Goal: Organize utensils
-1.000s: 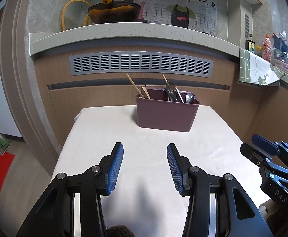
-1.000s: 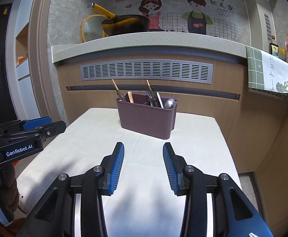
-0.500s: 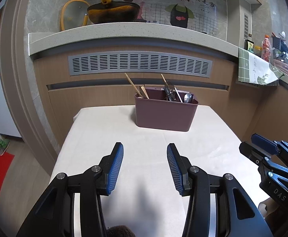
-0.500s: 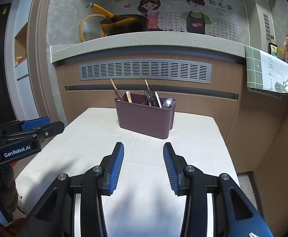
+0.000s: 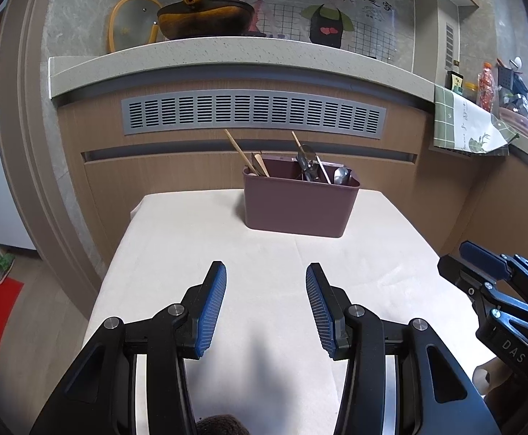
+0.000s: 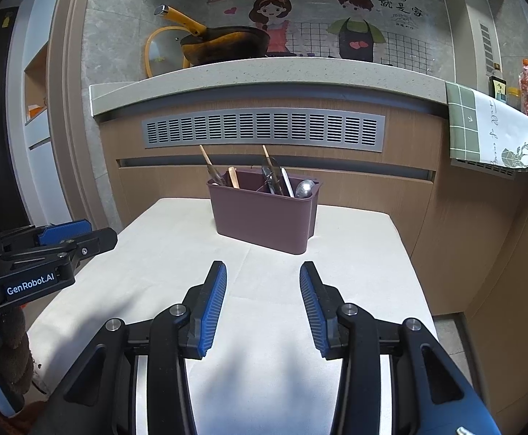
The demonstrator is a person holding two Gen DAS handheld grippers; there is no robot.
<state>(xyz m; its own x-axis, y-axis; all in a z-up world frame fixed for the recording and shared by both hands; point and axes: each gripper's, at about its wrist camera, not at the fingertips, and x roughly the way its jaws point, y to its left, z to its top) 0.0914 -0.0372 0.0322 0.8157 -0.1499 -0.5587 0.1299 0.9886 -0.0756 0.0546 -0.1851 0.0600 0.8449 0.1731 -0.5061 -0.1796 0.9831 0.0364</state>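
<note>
A mauve utensil caddy (image 5: 300, 204) stands at the far end of a table covered with a white cloth (image 5: 264, 264); it also shows in the right wrist view (image 6: 264, 217). It holds wooden chopsticks (image 5: 240, 154), a wooden utensil, metal cutlery (image 5: 309, 166) and a spoon (image 5: 341, 175). My left gripper (image 5: 265, 275) is open and empty, well short of the caddy. My right gripper (image 6: 263, 273) is open and empty too, beside the left one (image 6: 79, 233).
A wooden counter front with a grey vent grille (image 5: 253, 114) rises right behind the table. A pan (image 5: 206, 18) and a glass lid sit on the counter top. A green cloth (image 5: 463, 123) hangs at the right. Floor drops off on both table sides.
Both grippers have eased back and up very slightly; the caddy sits a touch lower and farther in view. Both stay open and empty.
</note>
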